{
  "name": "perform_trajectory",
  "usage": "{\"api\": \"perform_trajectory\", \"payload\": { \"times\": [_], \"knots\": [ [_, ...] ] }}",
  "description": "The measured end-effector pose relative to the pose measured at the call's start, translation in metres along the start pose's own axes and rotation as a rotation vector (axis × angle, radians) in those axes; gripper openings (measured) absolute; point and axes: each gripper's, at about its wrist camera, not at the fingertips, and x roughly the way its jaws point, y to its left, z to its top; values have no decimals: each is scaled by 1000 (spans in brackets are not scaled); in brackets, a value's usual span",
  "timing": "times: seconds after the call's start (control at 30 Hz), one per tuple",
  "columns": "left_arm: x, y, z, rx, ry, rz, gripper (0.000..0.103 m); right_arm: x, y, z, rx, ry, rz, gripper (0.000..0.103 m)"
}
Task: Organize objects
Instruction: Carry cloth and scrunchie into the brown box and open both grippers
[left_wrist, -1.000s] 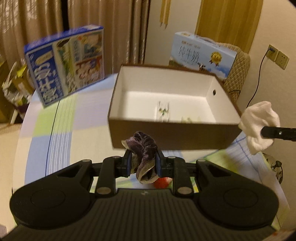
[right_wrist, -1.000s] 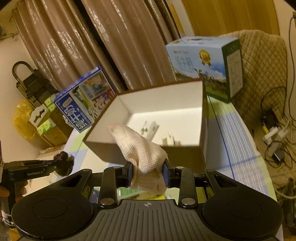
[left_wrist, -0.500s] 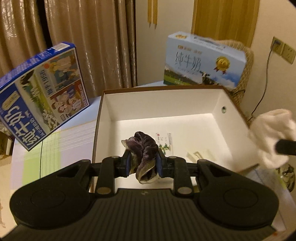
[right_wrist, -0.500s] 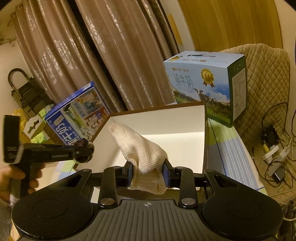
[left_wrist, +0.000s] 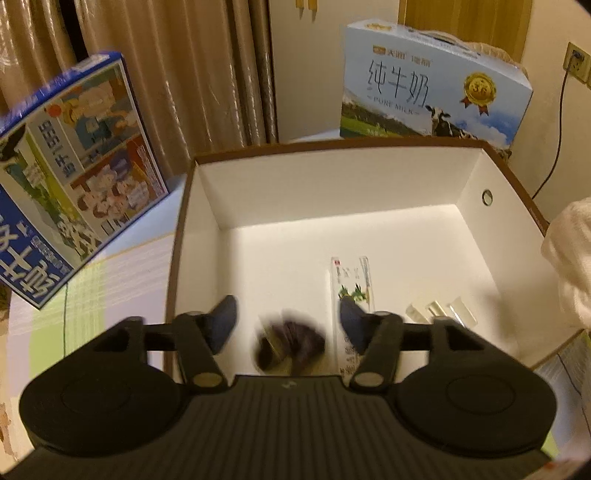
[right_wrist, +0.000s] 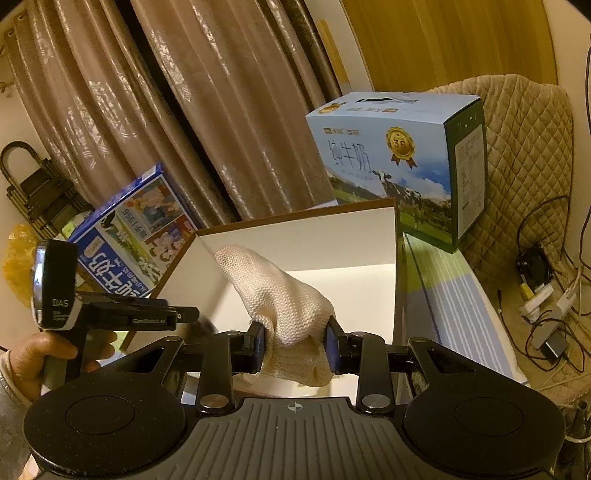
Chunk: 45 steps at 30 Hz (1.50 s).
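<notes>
Brown pleated curtains (left_wrist: 166, 74) hang behind a desk (left_wrist: 110, 280) spread with a pale checked cloth, and on it, from left to right, stand a tilted blue milk carton box (left_wrist: 70, 177), an open brown cardboard box with a white inside (left_wrist: 369, 177) and, behind that, a light blue milk case with a cow on it (left_wrist: 432, 92). Over the near left part of the open box the left tongs (left_wrist: 288, 321) have just been spreading, and the dark purple crumpled cloth scrunchie (left_wrist: 290, 345) sits blurred between the parted pads, touching neither (it seems to be dropping to the box floor). To finish this release well, I judge the left tongs should stay wide and lift straight up, so the soft velvety bundle does not snag on a pad. It would land just left of a long white sachet printed with green (left_wrist: 351, 291) and some small clear packets (left_wrist: 439, 310). Further right, the right tongs (right_wrist: 295, 341) pinch a cream knitted sock-like cloth (right_wrist: 284, 306), limp and ribbed, held over the near edge of the box; it should go in beside the scrunchie, carried well over the rim before release.
</notes>
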Motion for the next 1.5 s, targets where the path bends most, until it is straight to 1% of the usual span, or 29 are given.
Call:
{"api": "perform_trajectory", "payload": {
  "times": [0.1, 0.23, 0.43, 0.5, 0.67, 0.73, 0.77, 0.8, 0.9, 1.03, 1.13, 1.33, 1.5],
  "knots": [
    [-6, 2, 4, 1, -12, -2, 65, 4, -1, 2, 0, 3, -3, 29],
    [-14, 5, 5, -11, -8, 10, 72, 9, -2, 3, -9, 10, -11, 29],
    [-27, 13, -1, -40, 6, 11, 73, 24, -1, 5, -49, 32, -41, 30],
    [-29, 14, -3, -44, 9, 14, 73, 34, -3, 6, -61, 49, -66, 30],
    [-34, 17, -9, -59, 19, 15, 73, 67, -4, 15, -133, 59, -142, 30],
    [-36, 17, -11, -57, 22, 19, 74, 76, -3, 21, -152, 45, -167, 35],
    [-37, 17, -11, -57, 22, 19, 75, 78, -2, 24, -162, 36, -178, 42],
    [-38, 17, -12, -59, 21, 20, 76, 79, -1, 27, -170, 19, -193, 47],
    [-44, 19, -14, -69, 11, 16, 77, 74, 1, 37, -180, -36, -184, 55],
    [-55, 21, -15, -87, -6, 10, 79, 64, 4, 43, -179, -57, -168, 58],
    [-63, 22, -17, -101, -18, 2, 83, 56, 6, 38, -169, -41, -156, 59],
    [-78, 16, -23, -104, -21, 3, 84, 39, 14, 20, -149, 11, -125, 59],
    [-90, 10, -30, -116, -13, 3, 87, 20, 17, 5, -128, 36, -109, 59]
  ]
}}
